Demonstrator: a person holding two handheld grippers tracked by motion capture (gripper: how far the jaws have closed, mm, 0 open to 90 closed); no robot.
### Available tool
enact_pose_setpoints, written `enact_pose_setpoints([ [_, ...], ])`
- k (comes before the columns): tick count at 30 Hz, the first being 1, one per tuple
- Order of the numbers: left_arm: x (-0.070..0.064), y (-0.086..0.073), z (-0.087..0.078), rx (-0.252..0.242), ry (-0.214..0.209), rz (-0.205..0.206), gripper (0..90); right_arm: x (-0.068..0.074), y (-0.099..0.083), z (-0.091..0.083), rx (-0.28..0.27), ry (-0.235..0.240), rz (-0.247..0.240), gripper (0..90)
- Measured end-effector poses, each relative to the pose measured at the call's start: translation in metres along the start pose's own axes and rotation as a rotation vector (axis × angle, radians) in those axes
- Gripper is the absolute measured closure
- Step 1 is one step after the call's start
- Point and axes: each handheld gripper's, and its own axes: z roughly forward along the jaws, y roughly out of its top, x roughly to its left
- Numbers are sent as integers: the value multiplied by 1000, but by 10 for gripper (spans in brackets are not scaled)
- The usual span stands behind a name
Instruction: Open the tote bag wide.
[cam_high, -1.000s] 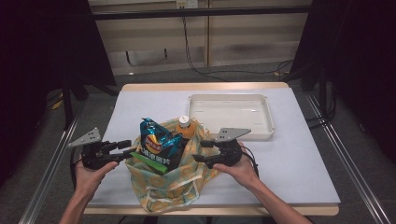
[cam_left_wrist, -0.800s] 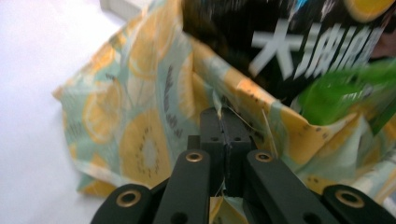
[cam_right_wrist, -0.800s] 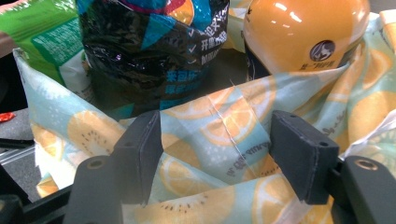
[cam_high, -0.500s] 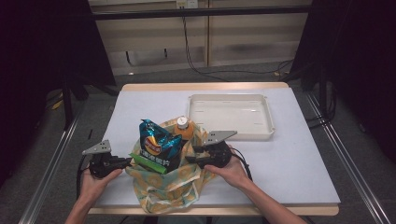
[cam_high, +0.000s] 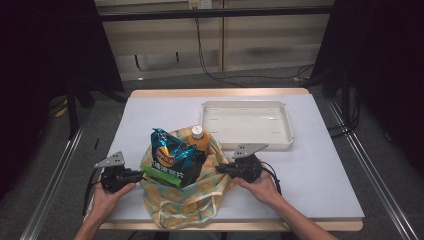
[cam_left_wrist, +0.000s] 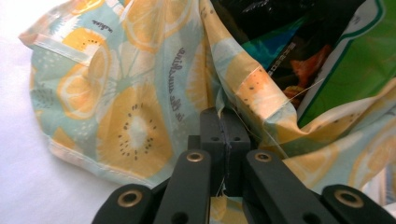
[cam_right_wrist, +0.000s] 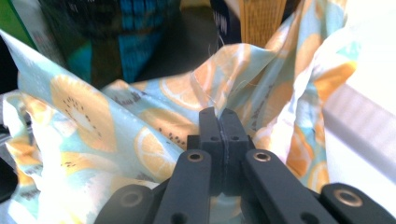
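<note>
A fruit-print cloth bag (cam_high: 200, 200) lies near the table's front edge, holding a blue chip bag (cam_high: 169, 152), a green box (cam_high: 162, 176) and an orange-capped bottle (cam_high: 199, 138). My left gripper (cam_high: 140, 173) is shut on the bag's left rim, the fabric (cam_left_wrist: 140, 107) pinched between its jaws (cam_left_wrist: 225, 122). At the bag's right rim my right gripper (cam_high: 220, 169) is shut on the cloth (cam_right_wrist: 154, 121), jaws pressed together (cam_right_wrist: 219, 119). The snack packs (cam_right_wrist: 116, 42) stand inside just beyond.
A white rectangular tray (cam_high: 210, 112) sits at the back right of the white table (cam_high: 325, 165), its edge (cam_right_wrist: 359, 121) close beside the bag. Table edges and a metal frame run along both sides.
The left gripper moved back toward the table's front left corner and then closed in on the bag's left rim. The bag's mouth is spread wider between the two grippers.
</note>
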Motion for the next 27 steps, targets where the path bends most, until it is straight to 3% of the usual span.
enact_pose_setpoints([
  [3,1,-3,1,21,19,11,900,3,-6,7,10,-3,-10,900],
  [9,5,-8,-1,24,29,-4,900,2,-14,15,36,-6,-1,899],
  [18,6,-10,-1,9,20,-22,896,0,-16,20,119,-40,-21,900],
  [22,4,-10,-4,-7,32,-15,870,0,-15,19,105,-35,-19,874],
  [27,2,-9,-11,-52,54,-26,793,-2,-8,10,48,-30,-4,729],
])
